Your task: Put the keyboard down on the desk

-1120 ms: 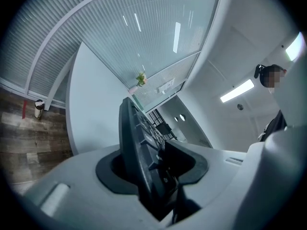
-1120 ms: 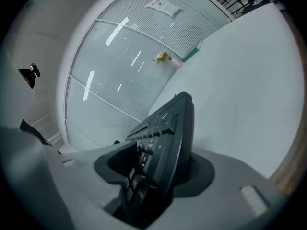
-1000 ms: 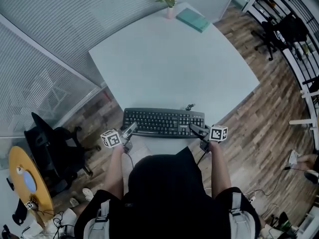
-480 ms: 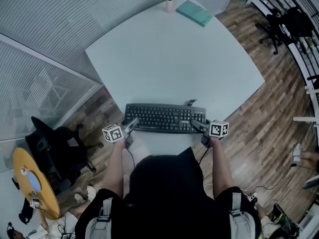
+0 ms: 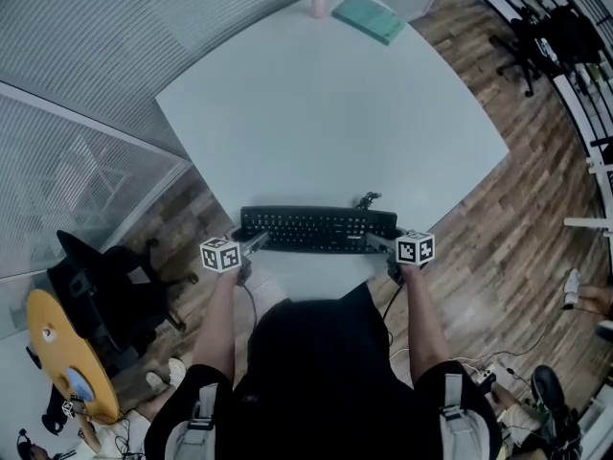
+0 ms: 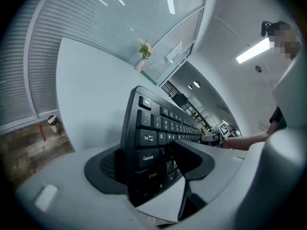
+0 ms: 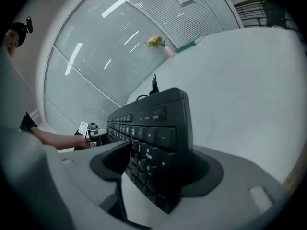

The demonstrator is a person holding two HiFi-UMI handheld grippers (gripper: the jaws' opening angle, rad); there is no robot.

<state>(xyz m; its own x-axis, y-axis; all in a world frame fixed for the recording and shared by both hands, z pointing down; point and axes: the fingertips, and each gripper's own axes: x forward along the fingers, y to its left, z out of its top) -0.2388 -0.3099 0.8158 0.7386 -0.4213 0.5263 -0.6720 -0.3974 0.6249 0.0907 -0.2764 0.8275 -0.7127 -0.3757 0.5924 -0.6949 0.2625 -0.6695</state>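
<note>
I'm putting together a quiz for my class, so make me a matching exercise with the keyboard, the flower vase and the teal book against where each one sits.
Things:
1 keyboard
2 flower vase
3 teal book

Places:
A standing upright at the far corner of the desk
B lying flat beside the vase
C along the desk's near edge

Pairs: 1-C, 2-A, 3-B
</note>
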